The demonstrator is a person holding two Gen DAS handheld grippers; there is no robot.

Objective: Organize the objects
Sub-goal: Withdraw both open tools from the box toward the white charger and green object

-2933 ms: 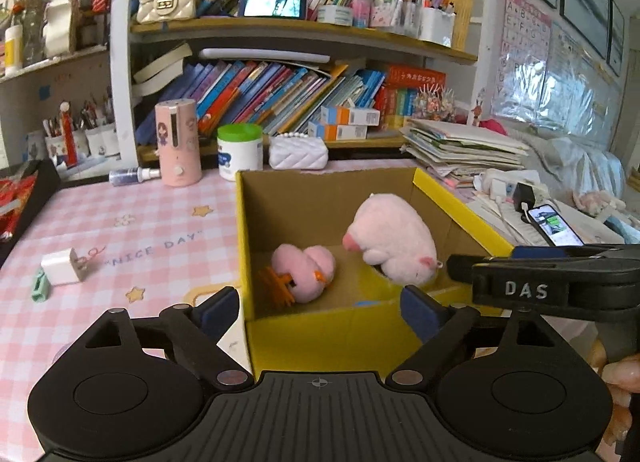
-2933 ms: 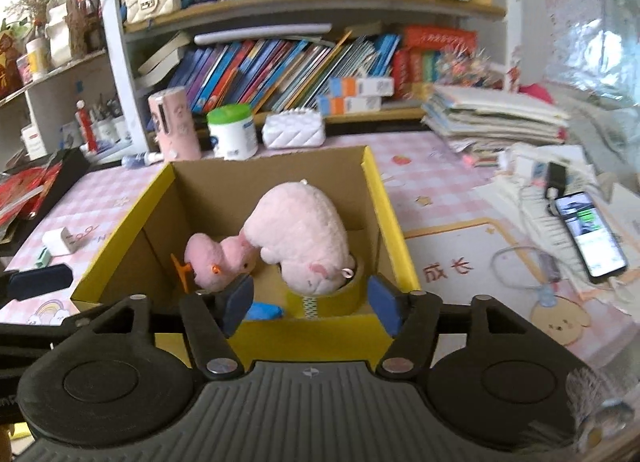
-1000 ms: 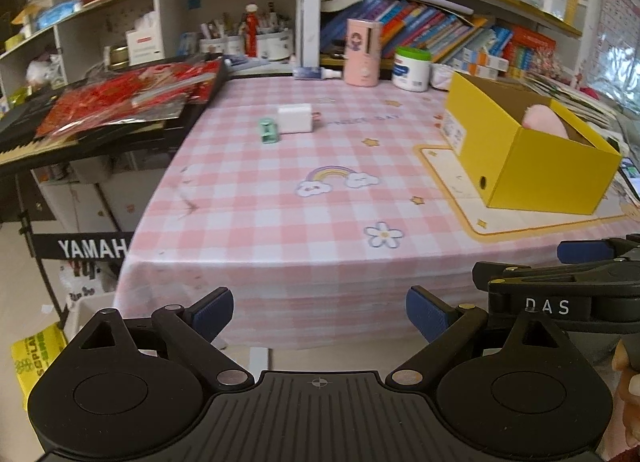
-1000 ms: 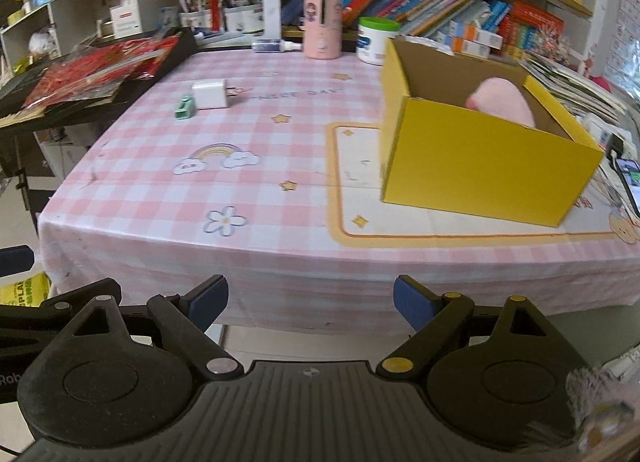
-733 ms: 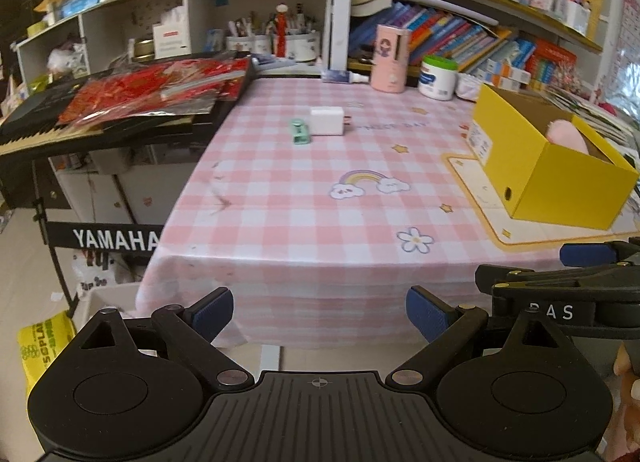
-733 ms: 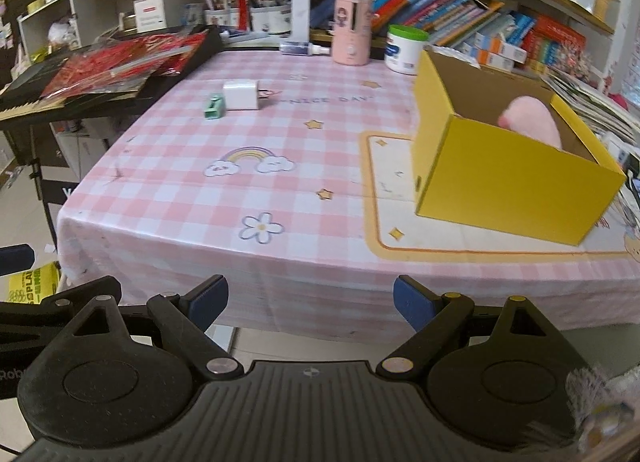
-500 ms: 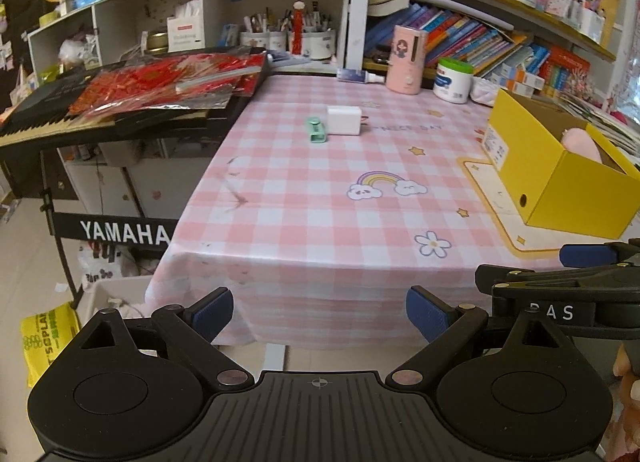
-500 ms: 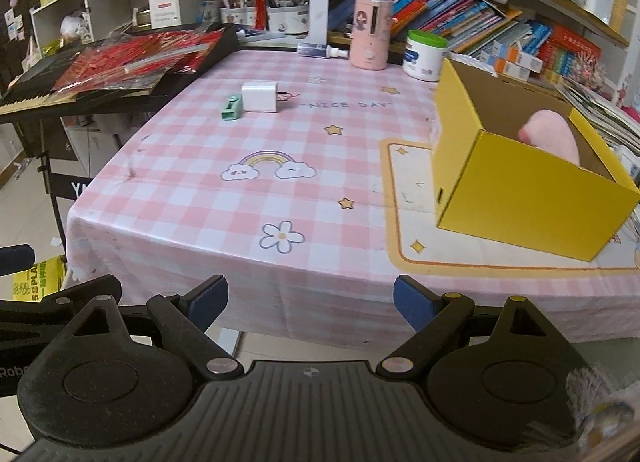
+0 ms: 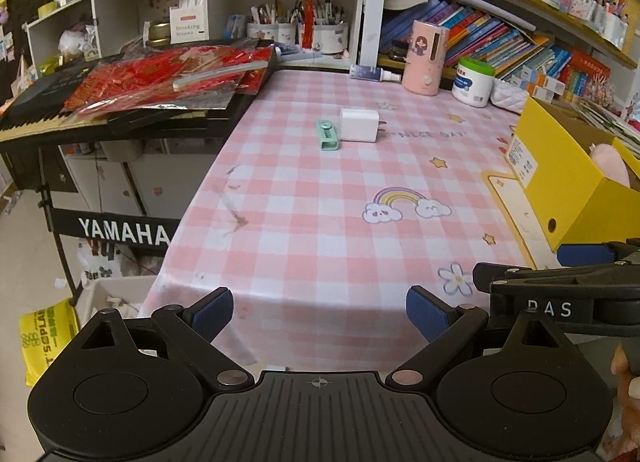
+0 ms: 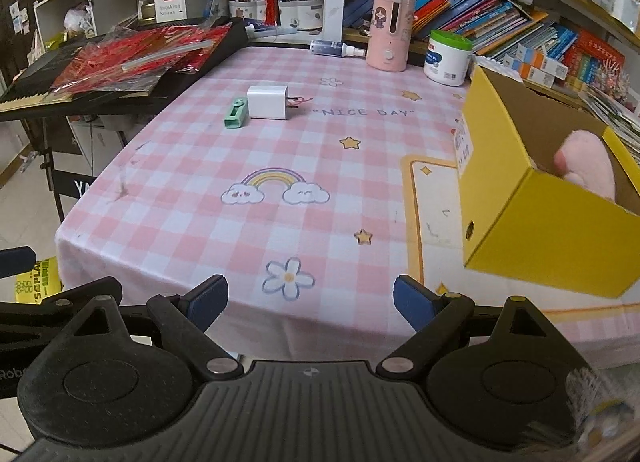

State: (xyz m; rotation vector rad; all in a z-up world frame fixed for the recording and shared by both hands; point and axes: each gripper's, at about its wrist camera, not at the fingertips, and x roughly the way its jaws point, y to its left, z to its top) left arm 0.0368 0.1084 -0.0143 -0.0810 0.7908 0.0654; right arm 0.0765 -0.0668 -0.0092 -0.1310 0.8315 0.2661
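Both grippers hover off the near edge, left gripper [image 9: 319, 312] and right gripper [image 10: 311, 300], jaws spread wide, holding nothing. Soft gingham tabletop [image 10: 280, 150] ahead. Next, likely a reach for the hard white charger [image 10: 267, 102] beside the mint clip [image 10: 235, 108]; cardboard yellow box [image 10: 540, 238] with the plush pink toy [image 10: 588, 166] sits right.

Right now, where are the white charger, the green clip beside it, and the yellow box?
white charger [image 10: 267, 102], right wrist view, top face.
green clip [image 10: 235, 112], right wrist view, middle of body.
yellow box [image 10: 548, 238], right wrist view, near outer wall.
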